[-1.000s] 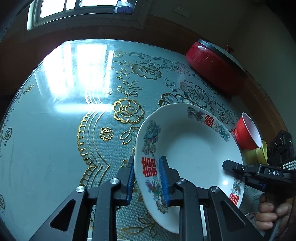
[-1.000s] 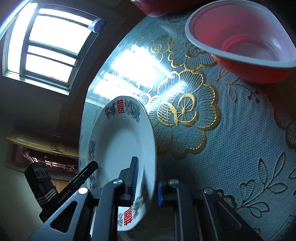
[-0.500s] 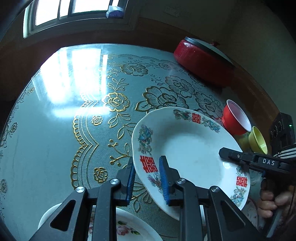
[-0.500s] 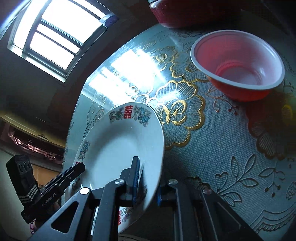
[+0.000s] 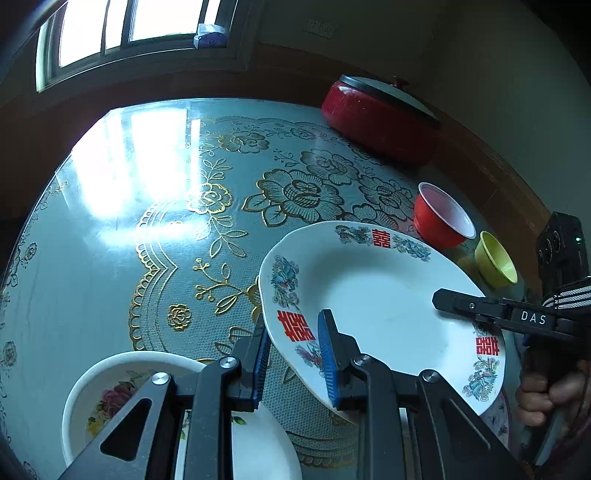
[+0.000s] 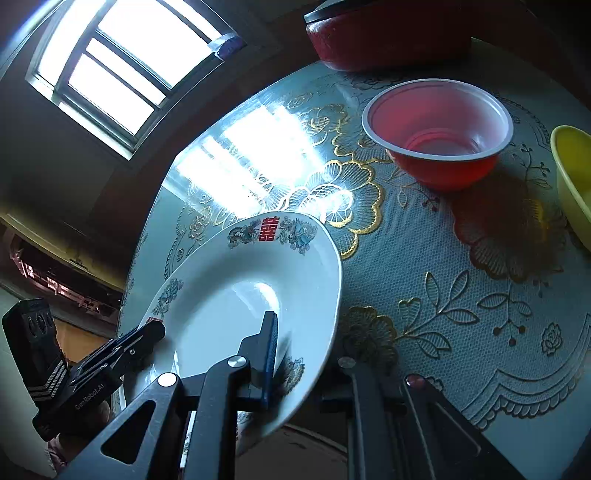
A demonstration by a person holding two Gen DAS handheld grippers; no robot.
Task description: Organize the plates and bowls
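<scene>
Where window [image 5: 129, 29] light falls, the tablecloth [image 5: 110, 229] gleams.

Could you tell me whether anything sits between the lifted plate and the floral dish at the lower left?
Nothing visible does. The plate, gripped by both grippers, hangs above bare tablecloth; the floral dish lies open, apart from the left gripper's fingers above it.
</scene>
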